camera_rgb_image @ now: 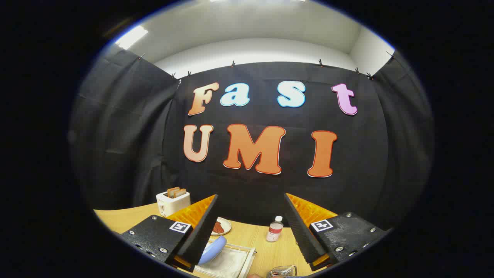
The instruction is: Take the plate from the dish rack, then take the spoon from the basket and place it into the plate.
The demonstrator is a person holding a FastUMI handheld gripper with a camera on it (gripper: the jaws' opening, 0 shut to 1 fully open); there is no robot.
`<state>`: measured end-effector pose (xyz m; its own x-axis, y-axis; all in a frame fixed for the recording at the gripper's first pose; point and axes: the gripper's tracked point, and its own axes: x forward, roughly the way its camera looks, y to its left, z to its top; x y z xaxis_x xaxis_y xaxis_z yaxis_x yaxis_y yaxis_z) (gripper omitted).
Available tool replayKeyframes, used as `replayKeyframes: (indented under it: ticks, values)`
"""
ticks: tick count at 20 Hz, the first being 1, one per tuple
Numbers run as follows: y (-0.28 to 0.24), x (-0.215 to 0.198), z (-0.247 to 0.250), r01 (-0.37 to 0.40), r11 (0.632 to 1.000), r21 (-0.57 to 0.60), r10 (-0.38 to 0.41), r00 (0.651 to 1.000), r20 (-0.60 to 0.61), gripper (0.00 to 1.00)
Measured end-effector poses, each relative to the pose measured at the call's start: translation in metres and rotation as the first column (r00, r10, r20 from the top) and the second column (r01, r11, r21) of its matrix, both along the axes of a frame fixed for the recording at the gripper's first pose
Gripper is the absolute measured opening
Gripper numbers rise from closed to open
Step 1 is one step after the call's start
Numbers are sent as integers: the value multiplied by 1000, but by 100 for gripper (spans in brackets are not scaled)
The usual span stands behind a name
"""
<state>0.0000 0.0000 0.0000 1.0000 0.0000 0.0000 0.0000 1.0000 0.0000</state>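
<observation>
- Your gripper is held well above the bench with its fingers spread wide apart and nothing between them.
- Look at the blue plate: it stands on edge in the white dish rack, just beside your left finger and partly hidden behind it.
- The dish rack sits on the wooden bench below and between your fingers, closer to the left one.
- A wire basket shows at the near end of the bench, close to the inner side of your right finger; you can see just its top rim, and you cannot make out the spoon inside it.
- Beyond your left finger there is a small white dish with something reddish-brown on it, lying flat on the bench further back than the rack.
- A white toaster with two slices of toast standing up in it sits at the far left corner of the bench, behind your left finger.
- A small clear bottle with a white cap stands upright on the bench between your fingers, nearer the right one and well apart from the plate.
</observation>
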Motion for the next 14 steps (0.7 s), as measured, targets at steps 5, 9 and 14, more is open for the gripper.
replayKeyframes:
  ticks: [5,9,14]
  values:
    - [21,3,-10,-37,999,31,38,999,-36,97]
    - [34,9,-13,-50,998,33,52,997,-49,97]
    - [49,13,-15,-72,997,23,74,995,-65,97]
